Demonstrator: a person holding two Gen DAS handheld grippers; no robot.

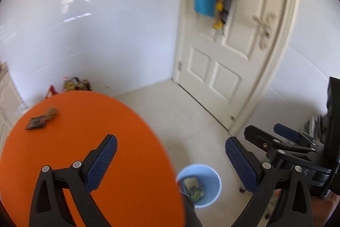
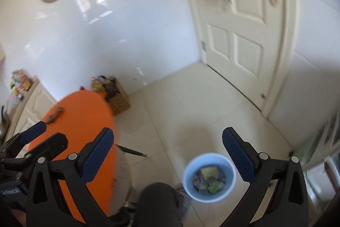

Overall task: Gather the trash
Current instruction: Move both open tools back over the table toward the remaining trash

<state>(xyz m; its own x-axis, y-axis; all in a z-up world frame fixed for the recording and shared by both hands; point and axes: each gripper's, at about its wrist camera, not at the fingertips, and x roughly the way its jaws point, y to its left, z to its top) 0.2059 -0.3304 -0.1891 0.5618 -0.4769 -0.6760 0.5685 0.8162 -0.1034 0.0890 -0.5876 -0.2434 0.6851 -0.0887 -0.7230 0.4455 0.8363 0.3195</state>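
Note:
A light blue bin (image 1: pixel 200 186) stands on the floor beside the round orange table (image 1: pixel 85 142) and holds several wrappers (image 1: pixel 192 184). Two dark wrappers (image 1: pixel 41 118) lie on the far left of the table. My left gripper (image 1: pixel 170 161) is open and empty, held above the table's right edge. My right gripper (image 2: pixel 167 157) is open and empty above the floor, with the bin (image 2: pixel 210 178) just below between its fingers. The right gripper also shows at the right in the left wrist view (image 1: pixel 276 137). The table wrappers show small in the right wrist view (image 2: pixel 55 114).
A white door (image 1: pixel 233 46) with hanging cloths is shut at the back right. A cardboard box (image 2: pixel 120 101) with snack bags stands by the wall behind the table. A white cabinet (image 2: pixel 27 103) stands at the left. My knee (image 2: pixel 159 205) is beside the bin.

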